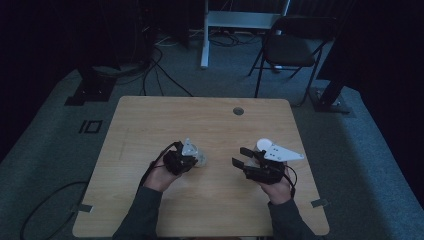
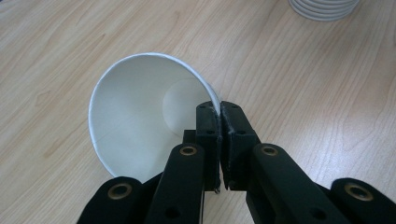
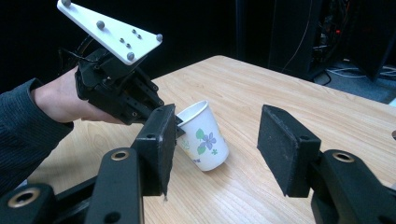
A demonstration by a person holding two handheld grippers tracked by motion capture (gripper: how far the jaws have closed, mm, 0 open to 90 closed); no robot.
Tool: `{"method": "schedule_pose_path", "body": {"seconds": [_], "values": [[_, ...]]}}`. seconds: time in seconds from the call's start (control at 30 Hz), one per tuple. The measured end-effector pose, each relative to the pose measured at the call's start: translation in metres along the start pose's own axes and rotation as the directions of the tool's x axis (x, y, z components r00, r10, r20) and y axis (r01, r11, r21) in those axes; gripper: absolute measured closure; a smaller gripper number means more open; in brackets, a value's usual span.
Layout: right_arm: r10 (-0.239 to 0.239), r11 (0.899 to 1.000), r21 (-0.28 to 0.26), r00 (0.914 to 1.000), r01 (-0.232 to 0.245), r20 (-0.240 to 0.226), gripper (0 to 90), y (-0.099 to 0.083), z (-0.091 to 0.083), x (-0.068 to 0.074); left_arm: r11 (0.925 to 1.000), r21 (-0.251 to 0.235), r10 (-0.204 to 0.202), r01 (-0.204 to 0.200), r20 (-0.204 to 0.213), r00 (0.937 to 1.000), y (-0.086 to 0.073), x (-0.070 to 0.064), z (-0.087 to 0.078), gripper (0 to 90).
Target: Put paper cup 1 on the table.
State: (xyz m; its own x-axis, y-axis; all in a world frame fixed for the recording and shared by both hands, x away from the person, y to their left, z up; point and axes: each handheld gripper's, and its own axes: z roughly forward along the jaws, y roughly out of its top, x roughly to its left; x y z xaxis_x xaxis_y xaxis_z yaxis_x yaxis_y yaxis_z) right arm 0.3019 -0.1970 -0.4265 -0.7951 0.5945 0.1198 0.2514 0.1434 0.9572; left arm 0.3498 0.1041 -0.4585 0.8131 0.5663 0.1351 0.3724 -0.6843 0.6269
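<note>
Tongs first: your left tongs (image 2: 219,140) are clamped on the rim of the paper cup (image 2: 140,112), jaws pressed together with only the cup wall between them. Your right tongs (image 3: 212,149) stand wide apart with nothing between the pads, pointed toward the cup from the side.

Surface (image 1: 210,200): light wood, you work near its middle. In the high view the left tongs (image 1: 181,161) and right tongs (image 1: 248,164) sit well apart, the cup (image 1: 199,159) just beside the left pair.

Stack of cups (image 2: 323,8): a white nested stack stands at the far edge of the left gripper view, apart from the held cup. The high view shows it (image 1: 262,144) behind the right tongs. Count cannot be read.

Paper cup: white with a small flower print (image 3: 204,140), tilted over on its side, base edge touching the surface, mouth toward your left hand (image 3: 65,100). Interior is clean white, nothing inside.

Progress, as judged: one cup appears separated from the stack and is gripped at the rim, so the pick looks done. Setting it upright or handing it over remains; your right tongs look positioned to take the body but have not closed.
</note>
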Motion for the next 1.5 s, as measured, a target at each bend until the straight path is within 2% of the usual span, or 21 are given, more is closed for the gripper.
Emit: {"method": "schedule_pose_path", "body": {"seconds": [0.3, 0.7, 1.13, 1.33, 1.43, 1.5], "values": [[0.0, 1.0, 0.001, 1.0, 0.0, -0.002, 46.3, 0.0, 0.001, 0.0, 0.9996, 0.028, -0.007, 0.008, -0.035, 0.9993, -0.003, 0.005, -0.002, 87.3], [-0.001, 1.0, 0.002, 1.0, 0.001, -0.005, 46.2, 0.0, 0.001, 0.0, 0.999, 0.044, -0.003, 0.004, -0.038, 0.9993, -0.003, 0.004, 0.002, 86.8], [0.001, 1.0, 0.004, 1.0, -0.001, -0.008, 46.2, -0.001, 0.003, 0.001, 0.9993, 0.037, -0.005, 0.006, -0.035, 0.9994, -0.002, 0.004, 0.004, 80.3], [-0.001, 1.0, 0.002, 1.0, 0.001, -0.006, 46.2, 0.0, 0.002, 0.0, 0.9998, 0.017, -0.009, 0.009, -0.021, 0.9997, -0.001, 0.002, 0.008, 75.0], [-0.001, 1.0, 0.0, 1.0, 0.001, -0.006, 46.1, 0.0, 0.001, 0.0, 0.9998, 0.007, -0.02, 0.02, -0.014, 0.9997, -0.001, 0.002, 0.009, 71.7], [0.0, 1.0, -0.002, 1.0, 0.0, -0.005, 46.0, 0.0, 0.0, 0.001, 0.9992, -0.017, -0.036, 0.036, 0.001, 0.9994, 0.0, 0.003, 0.007, 70.1]]}}
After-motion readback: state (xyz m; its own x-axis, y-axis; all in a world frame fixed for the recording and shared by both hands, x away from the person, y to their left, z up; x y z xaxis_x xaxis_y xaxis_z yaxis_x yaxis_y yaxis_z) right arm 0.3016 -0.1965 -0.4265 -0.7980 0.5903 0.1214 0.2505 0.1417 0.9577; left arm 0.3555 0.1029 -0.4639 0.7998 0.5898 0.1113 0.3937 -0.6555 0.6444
